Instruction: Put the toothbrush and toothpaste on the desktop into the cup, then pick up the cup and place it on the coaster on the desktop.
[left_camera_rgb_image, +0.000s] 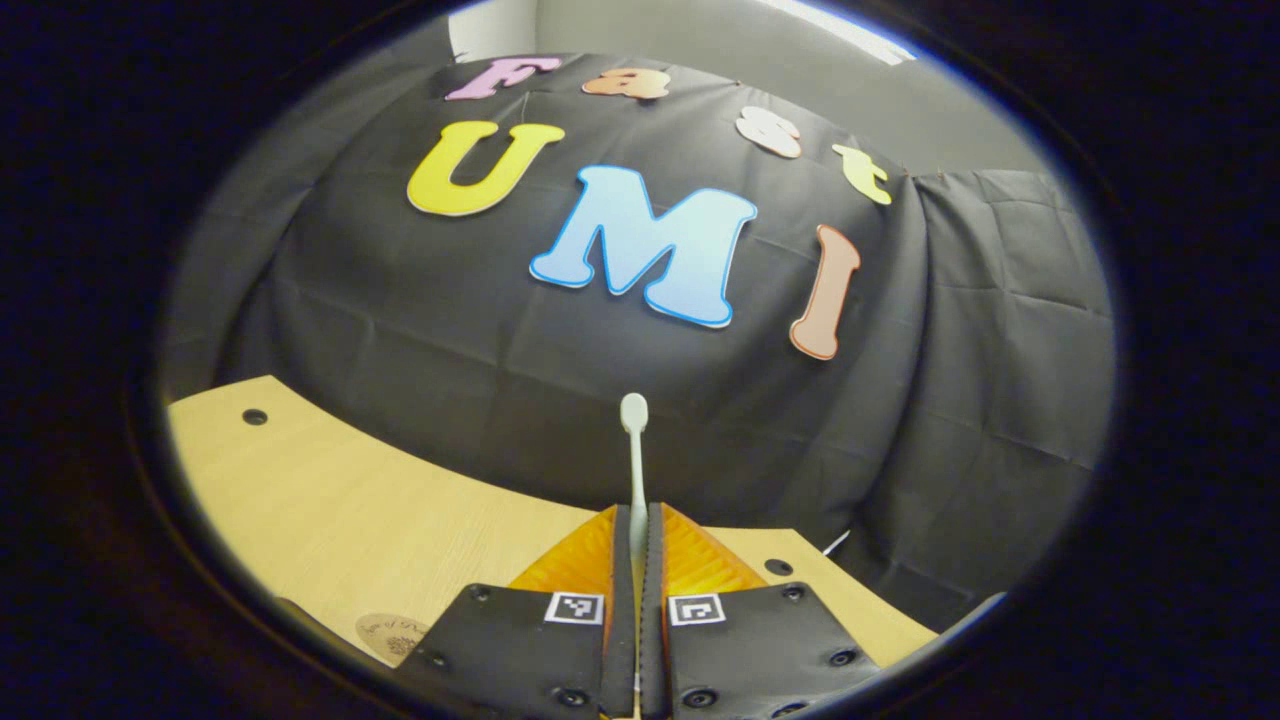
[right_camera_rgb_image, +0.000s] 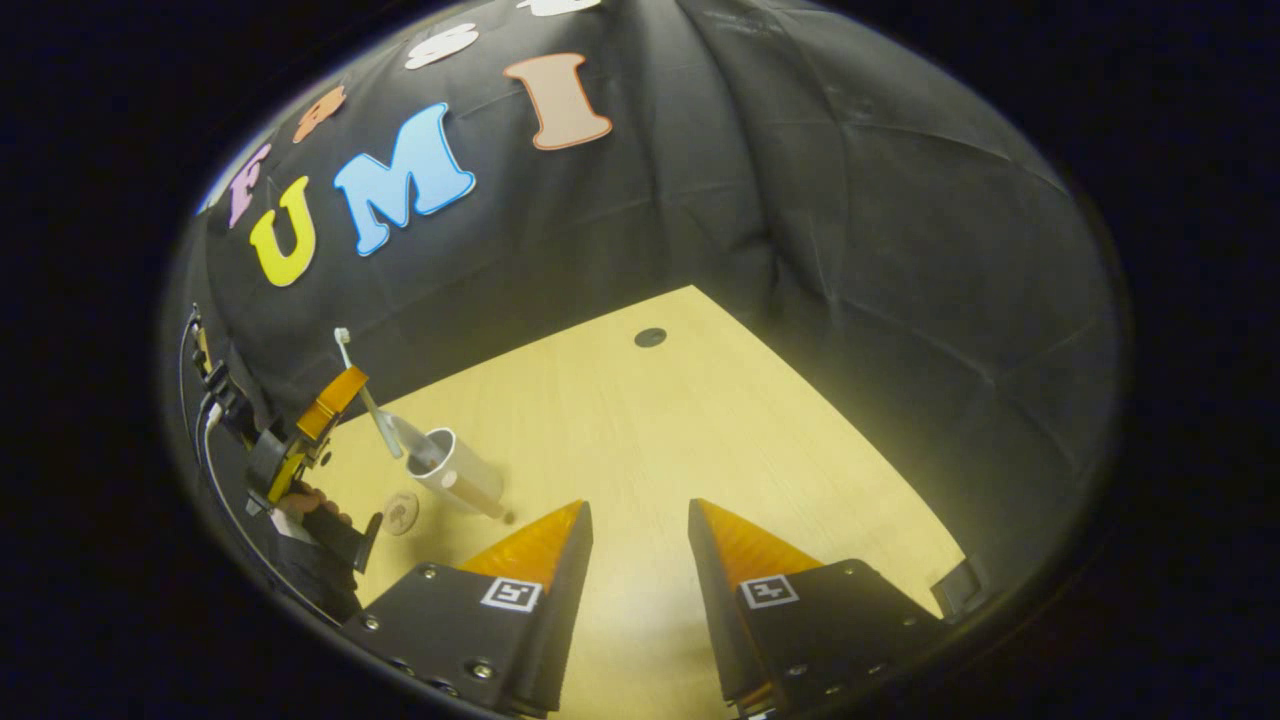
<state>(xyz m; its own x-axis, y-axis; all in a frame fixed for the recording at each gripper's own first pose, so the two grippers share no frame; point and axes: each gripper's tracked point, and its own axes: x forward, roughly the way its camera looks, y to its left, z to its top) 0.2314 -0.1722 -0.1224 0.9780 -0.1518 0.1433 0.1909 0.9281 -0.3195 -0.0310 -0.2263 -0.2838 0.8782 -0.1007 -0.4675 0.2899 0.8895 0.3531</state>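
A pale wooden surface (right_camera_rgb_image: 640, 440) with round holes runs up to the black cloth wall of the booth. In the right gripper view, far left, a hand (right_camera_rgb_image: 300, 497) holds the left gripper (right_camera_rgb_image: 345, 385), its fingers pressed together on the slim white toothbrush (right_camera_rgb_image: 368, 400), head up, lower end reaching into the white cylindrical cup (right_camera_rgb_image: 455, 470). A small round light-wood coaster (right_camera_rgb_image: 401, 512) lies just beside the cup. Further right, the right gripper (right_camera_rgb_image: 640, 520) hangs over bare surface with its fingers spread apart, holding nothing. In the left gripper view the toothbrush (left_camera_rgb_image: 635, 450) stands up from between the closed fingers, the coaster (left_camera_rgb_image: 392, 632) at lower left. I cannot make out the toothpaste.
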